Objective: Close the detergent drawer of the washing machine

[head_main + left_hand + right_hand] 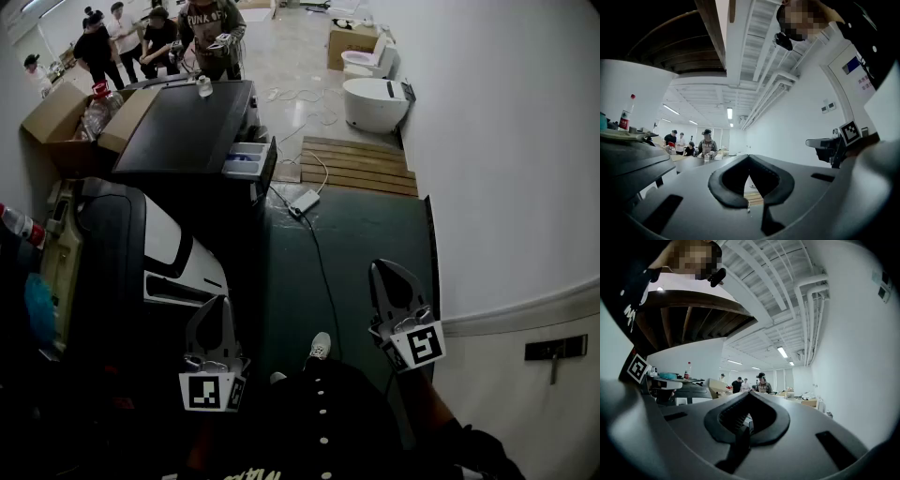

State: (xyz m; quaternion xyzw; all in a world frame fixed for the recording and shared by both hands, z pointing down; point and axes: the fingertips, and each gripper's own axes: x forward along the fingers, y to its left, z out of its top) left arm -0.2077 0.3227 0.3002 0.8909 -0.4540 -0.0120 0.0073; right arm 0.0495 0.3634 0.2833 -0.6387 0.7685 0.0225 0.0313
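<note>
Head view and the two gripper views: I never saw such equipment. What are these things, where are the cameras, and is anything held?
No robot: a person holds a two-jaw tool in each hand, the left tool and the right tool. The head view is from a camera on the person's head, looking down. Each gripper view is from a camera riding on that tool. Both tools are shut and empty. Ahead stands the washing machine, its detergent drawer pulled open.

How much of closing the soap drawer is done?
Nothing looks done: the detergent drawer sticks out of the washing machine, open. Nothing is in hand: the left gripper and right gripper are both shut, empty and far from it. Left to do: reach the drawer and push it in.
</note>
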